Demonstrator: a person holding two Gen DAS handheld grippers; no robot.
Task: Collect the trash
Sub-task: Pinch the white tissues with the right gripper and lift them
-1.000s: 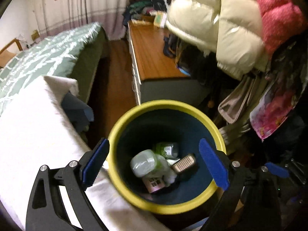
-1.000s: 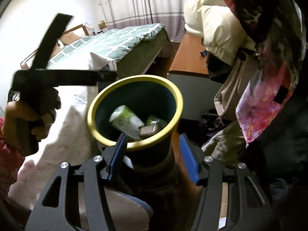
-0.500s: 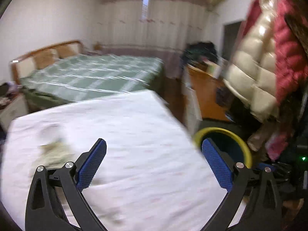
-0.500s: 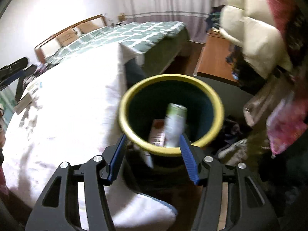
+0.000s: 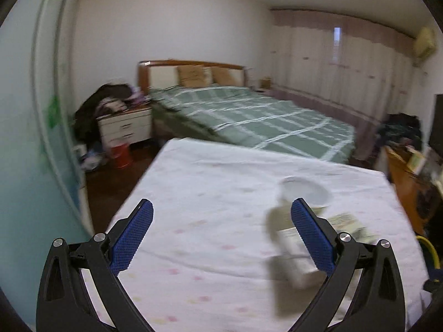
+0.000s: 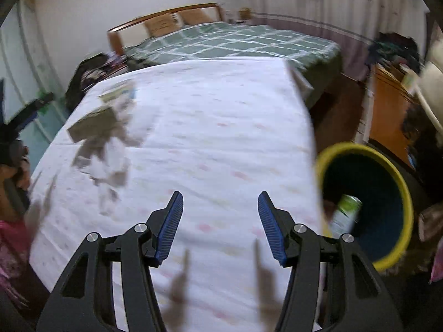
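Loose trash lies on the white-sheeted bed (image 5: 210,193): a white bowl (image 5: 307,192), a blurred pale carton (image 5: 290,260) and a printed wrapper (image 5: 347,222). My left gripper (image 5: 223,236) hovers open and empty, and its right finger overlaps the carton in the picture. In the right wrist view the same litter shows as a cardboard box (image 6: 92,121) and crumpled paper (image 6: 115,155) at the sheet's left. My right gripper (image 6: 220,227) is open with nothing between its pads. The yellow-rimmed dark bin (image 6: 357,146) stands off the bed's right edge with a green-white bottle (image 6: 346,215) inside.
A green checked bed (image 5: 249,116) lies behind the white one. A nightstand piled with clothes (image 5: 124,121) and a red bucket (image 5: 120,155) stand at the far left. A wooden cabinet (image 6: 387,105) runs along the right. A hand holding the left gripper (image 6: 16,127) shows at the left edge.
Both grippers have swung left, away from over the bin and onto the white sheet. The bin has slid to the right edge of both views, and the litter on the sheet has come into sight.
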